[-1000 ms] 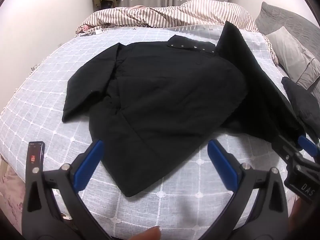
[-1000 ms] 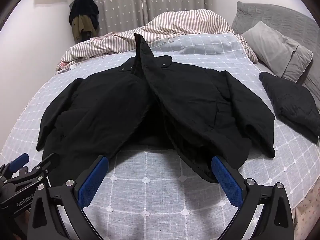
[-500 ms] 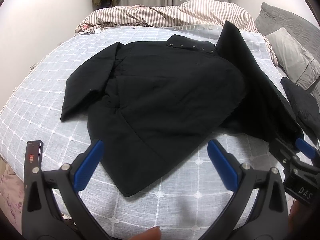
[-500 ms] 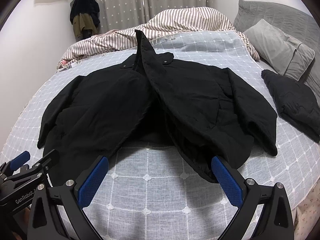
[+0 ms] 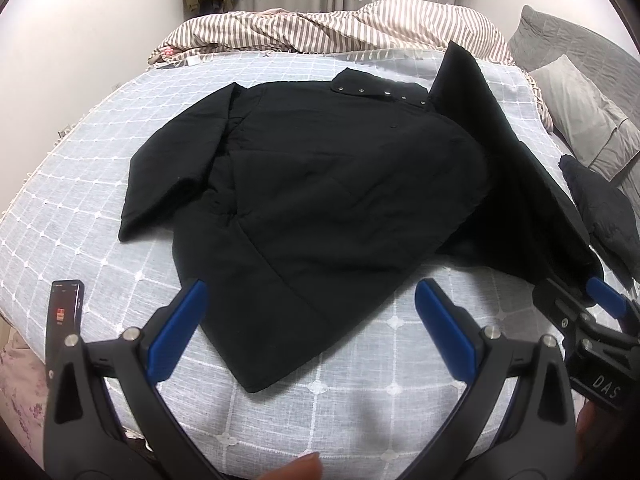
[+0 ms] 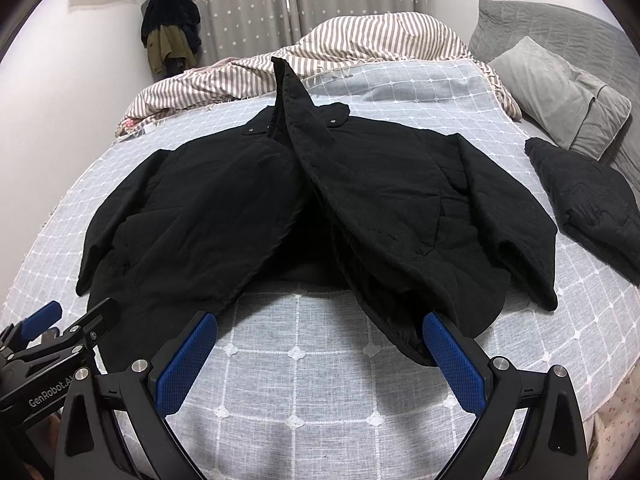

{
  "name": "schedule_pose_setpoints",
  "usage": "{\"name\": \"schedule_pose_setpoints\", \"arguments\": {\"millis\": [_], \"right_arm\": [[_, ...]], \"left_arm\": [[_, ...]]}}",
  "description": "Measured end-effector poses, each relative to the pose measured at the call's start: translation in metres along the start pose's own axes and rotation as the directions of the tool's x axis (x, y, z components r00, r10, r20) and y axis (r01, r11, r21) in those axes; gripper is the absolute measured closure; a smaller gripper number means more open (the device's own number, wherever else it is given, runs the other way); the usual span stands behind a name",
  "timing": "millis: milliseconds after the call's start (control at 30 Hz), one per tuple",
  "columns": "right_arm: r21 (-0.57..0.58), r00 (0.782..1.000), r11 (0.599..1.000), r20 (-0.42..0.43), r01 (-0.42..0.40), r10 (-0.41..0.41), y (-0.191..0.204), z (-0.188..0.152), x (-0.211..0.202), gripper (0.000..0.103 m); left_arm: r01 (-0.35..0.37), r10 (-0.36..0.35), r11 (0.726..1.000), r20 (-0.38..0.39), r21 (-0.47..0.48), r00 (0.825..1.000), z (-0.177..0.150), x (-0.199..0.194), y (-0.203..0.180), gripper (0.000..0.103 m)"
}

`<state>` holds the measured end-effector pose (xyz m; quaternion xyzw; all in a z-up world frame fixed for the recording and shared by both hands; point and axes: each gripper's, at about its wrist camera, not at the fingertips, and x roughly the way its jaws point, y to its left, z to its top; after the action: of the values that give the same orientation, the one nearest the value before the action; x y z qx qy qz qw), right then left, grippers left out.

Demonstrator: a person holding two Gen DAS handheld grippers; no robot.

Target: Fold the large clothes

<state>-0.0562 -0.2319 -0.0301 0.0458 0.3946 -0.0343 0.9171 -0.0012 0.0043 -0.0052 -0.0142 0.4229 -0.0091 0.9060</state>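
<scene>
black jacket spread on the bed, both grippers wide

left wrist: the left gripper (image 5: pixel 308 312) stood apart over the black jacket (image 5: pixel 320 208) hem, gripping nothing, on the checked bedspread (image 5: pixel 100 152).

right wrist: the right gripper (image 6: pixel 320 356) gaped empty too, near the jacket's raised front panel (image 6: pixel 360 184).

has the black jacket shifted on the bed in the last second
No. The black jacket lies the same against the striped duvet and the folded dark garment; only the camera views drifted slightly.
</scene>
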Motion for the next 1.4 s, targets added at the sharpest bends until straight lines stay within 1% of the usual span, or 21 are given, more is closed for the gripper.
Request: {"name": "schedule_pose_setpoints", "arguments": {"millis": [1000, 1200, 1333, 1400], "right_arm": [[-0.003, 1.000, 1.000, -0.005, -0.005, 0.005, 0.000, -0.001, 0.000, 0.000], [-0.007, 1.000, 1.000, -0.013, -0.016, 0.015, 0.000, -0.003, 0.000, 0.000], [-0.012, 1.000, 1.000, -0.018, -0.019, 0.019, -0.001, -0.005, -0.002, 0.000], [-0.015, 1.000, 1.000, -0.021, -0.020, 0.020, -0.001, -0.006, -0.003, 0.000]], "left_arm": [[0.003, -0.003, 1.000, -0.006, -0.001, 1.000, -0.001, 0.000, -0.002, 0.000], [0.030, -0.030, 1.000, -0.014, -0.009, 0.999, -0.002, -0.002, 0.002, 0.000], [0.029, -0.029, 0.999, -0.014, -0.022, 0.999, -0.003, -0.003, 0.008, 0.000], [0.037, -0.038, 0.999, -0.026, -0.032, 0.999, -0.004, -0.002, 0.012, 0.000]]}}
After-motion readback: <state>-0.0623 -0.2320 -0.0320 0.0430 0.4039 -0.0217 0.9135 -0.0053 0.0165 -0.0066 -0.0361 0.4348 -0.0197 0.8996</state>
